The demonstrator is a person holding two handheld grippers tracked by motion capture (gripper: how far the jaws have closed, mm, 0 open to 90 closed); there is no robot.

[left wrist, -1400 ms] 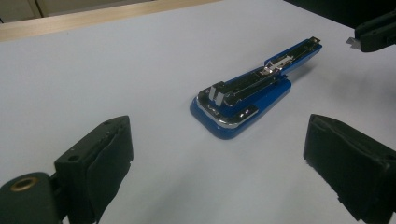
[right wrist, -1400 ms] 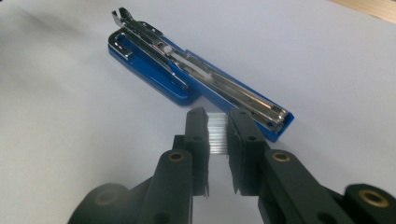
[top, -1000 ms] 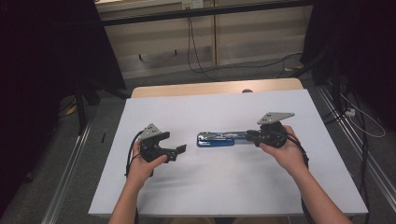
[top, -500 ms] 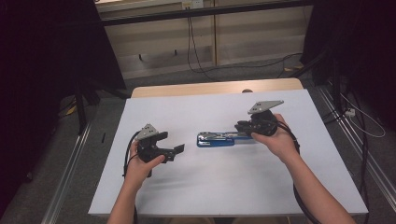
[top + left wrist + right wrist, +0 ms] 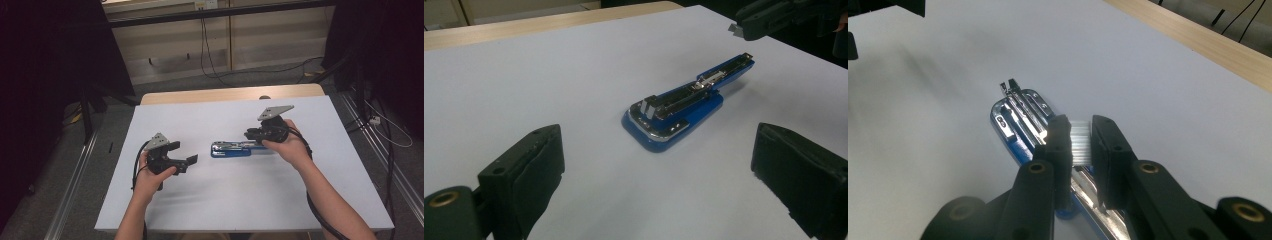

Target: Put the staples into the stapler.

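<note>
- Overhead, the right claw (image 5: 256, 134) hangs just above the blue stapler (image 5: 231, 149), whose open arm lies flat on the surface (image 5: 210, 200).
- Ahead of the left claw (image 5: 659, 165), jaws apart, lies that stapler (image 5: 684, 102).
- Right claw (image 5: 1081, 140) is clamped on a staple strip (image 5: 1079, 142); a loose pinch could drop it beside the magazine.

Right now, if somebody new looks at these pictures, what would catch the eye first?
First, the blue and chrome stapler lying opened in the middle of the white table. Next, the right gripper above the stapler's right end, shut on a block of silvery staples. The left gripper waits wide open, left of it.
</note>
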